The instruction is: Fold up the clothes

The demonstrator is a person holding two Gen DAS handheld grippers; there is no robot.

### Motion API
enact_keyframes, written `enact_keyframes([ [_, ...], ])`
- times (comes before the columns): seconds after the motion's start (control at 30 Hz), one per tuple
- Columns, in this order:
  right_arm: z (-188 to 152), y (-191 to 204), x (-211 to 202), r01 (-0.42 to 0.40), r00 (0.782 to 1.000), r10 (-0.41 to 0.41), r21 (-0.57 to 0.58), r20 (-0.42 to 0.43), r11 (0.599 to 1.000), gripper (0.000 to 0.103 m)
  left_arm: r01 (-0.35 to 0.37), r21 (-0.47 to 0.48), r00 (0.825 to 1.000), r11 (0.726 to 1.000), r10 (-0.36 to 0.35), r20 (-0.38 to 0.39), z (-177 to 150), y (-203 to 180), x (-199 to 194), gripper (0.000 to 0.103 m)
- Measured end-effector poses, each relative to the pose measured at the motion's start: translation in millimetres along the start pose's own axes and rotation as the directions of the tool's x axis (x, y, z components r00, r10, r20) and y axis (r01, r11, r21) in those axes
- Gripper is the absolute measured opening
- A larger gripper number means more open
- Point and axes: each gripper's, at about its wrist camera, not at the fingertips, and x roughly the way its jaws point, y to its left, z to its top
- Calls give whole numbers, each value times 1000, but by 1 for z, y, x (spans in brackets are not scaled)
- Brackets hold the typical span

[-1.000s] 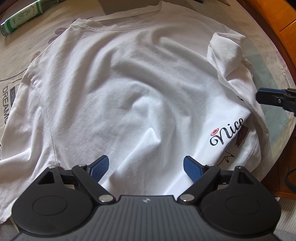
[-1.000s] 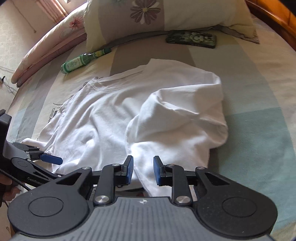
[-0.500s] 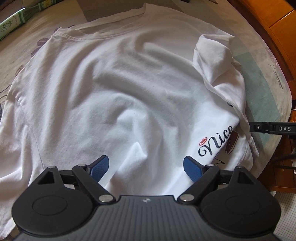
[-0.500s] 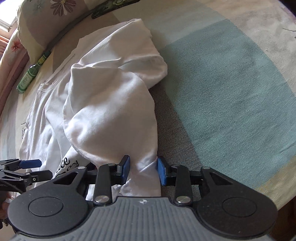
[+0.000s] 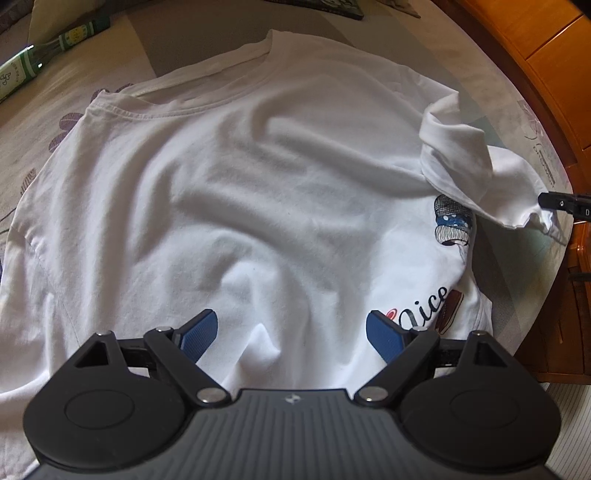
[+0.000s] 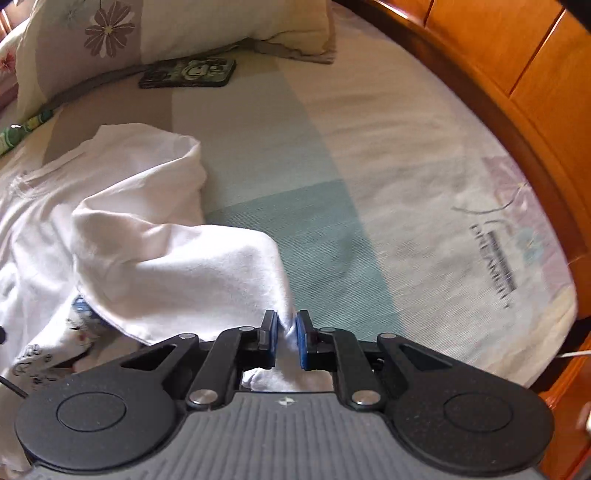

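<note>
left wrist view: white cotton t-shirt (image 5: 258, 192) spread over the striped bedsheet (image 5: 177, 55), printed side partly turned up at the right. left gripper (image 5: 291, 332) hovers over the hem, jaws wide apart and holding nothing. a green glass bottle (image 5: 40, 59) lies beyond the collar. right wrist view: right gripper (image 6: 286, 334), jaws nearly closed on a bunched edge of the shirt (image 6: 166, 266). only this view shows the floral pillow (image 6: 147, 33), the dark phone case (image 6: 188, 74) and the orange wooden bed frame (image 6: 517, 96).
</note>
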Motion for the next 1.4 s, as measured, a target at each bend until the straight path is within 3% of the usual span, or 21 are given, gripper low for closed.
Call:
enact_keyframes([
  [0.17, 18, -29, 12, 177, 984, -174, -139, 35, 974, 14, -4, 0, 1000, 1000, 4, 1, 3, -1, 2, 87],
  [0.37, 34, -73, 28, 311, 950, -308, -168, 44, 935, 14, -8, 0, 1000, 1000, 8, 1, 5, -3, 4, 87],
  [0.67, 49, -124, 28, 458, 888, -458, -167, 44, 873, 14, 10, -5, 1000, 1000, -10, -5, 10, -9, 10, 87],
  [0.83, 49, -152, 30, 525, 850, -526, -97, 13, 846, 15, 11, 8, 1000, 1000, -11, -2, 16, -12, 8, 87],
  [0.9, 49, -161, 35, 540, 841, -541, -48, -18, 841, 17, 5, 6, 1000, 1000, -5, -1, 16, -11, 8, 87],
  [0.93, 48, -165, 39, 542, 839, -543, -23, -47, 840, 24, 2, 2, 1000, 1000, -2, -1, 17, -10, 7, 87],
  [1.07, 45, -162, 38, 460, 888, -456, 97, -58, 883, 40, -9, -1, 1000, 1000, 9, 0, 17, -8, 5, 87],
  [1.13, 47, -151, 34, 412, 911, -412, 118, -25, 903, 41, -14, -6, 1000, 1000, 14, -2, 17, -8, 5, 87],
  [1.27, 63, -116, 33, 179, 979, -188, 117, 74, 977, 41, -21, -12, 1000, 1000, 21, -4, 17, -10, 6, 87],
  [1.4, 96, -62, 53, -37, 995, 34, 30, 98, 999, 41, -21, -18, 1000, 1000, 21, 2, 19, -14, 7, 87],
])
